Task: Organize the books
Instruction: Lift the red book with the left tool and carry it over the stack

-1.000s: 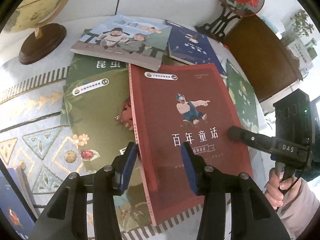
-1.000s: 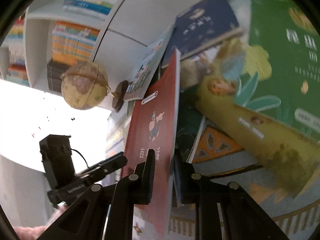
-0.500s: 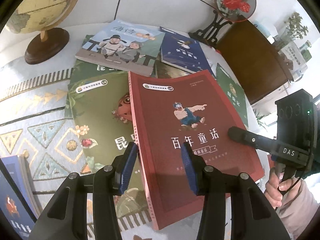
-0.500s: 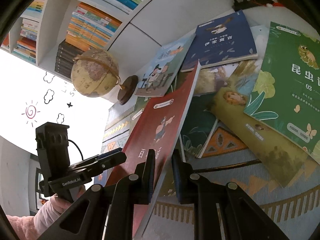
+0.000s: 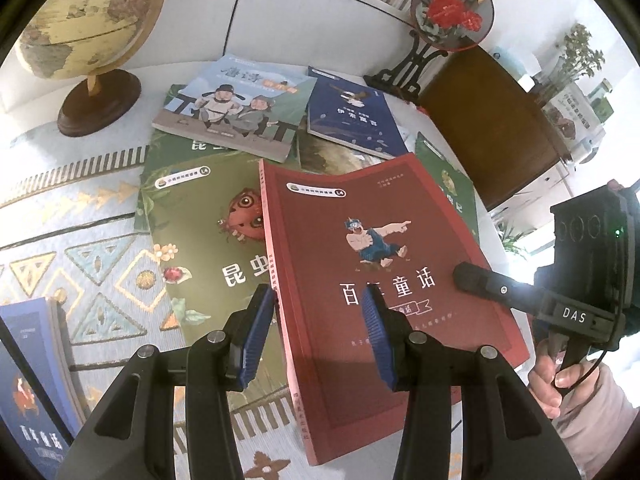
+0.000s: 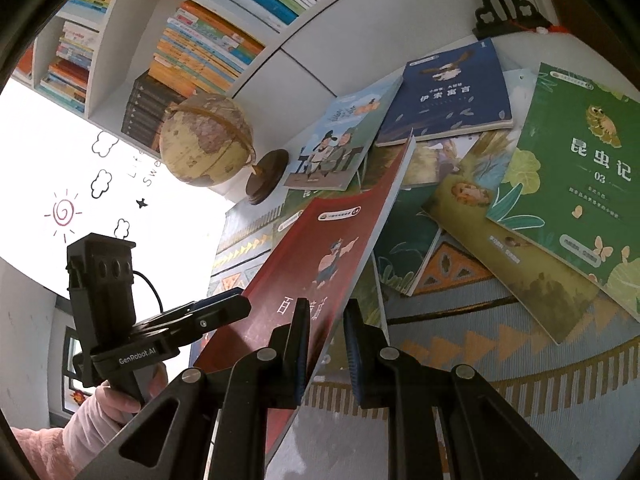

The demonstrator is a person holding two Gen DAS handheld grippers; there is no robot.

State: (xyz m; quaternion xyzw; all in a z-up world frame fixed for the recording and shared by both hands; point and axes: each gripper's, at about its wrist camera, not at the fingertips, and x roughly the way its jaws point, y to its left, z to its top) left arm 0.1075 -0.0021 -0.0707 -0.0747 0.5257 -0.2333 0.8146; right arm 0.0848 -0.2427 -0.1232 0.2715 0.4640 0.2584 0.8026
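You're holding the red book up off the surface, tilted over the scattered books. Your right gripper is clamping its right edge, fingers pressed on the cover. Your left gripper is hovering at the red book's spine, fingers parted, 1 on each side of it, not pressing. Under the red book, to its left, the olive-green insect book is lying flat. Beyond the red book are the pale-blue book and the navy book. The globe is standing far left of the red book.
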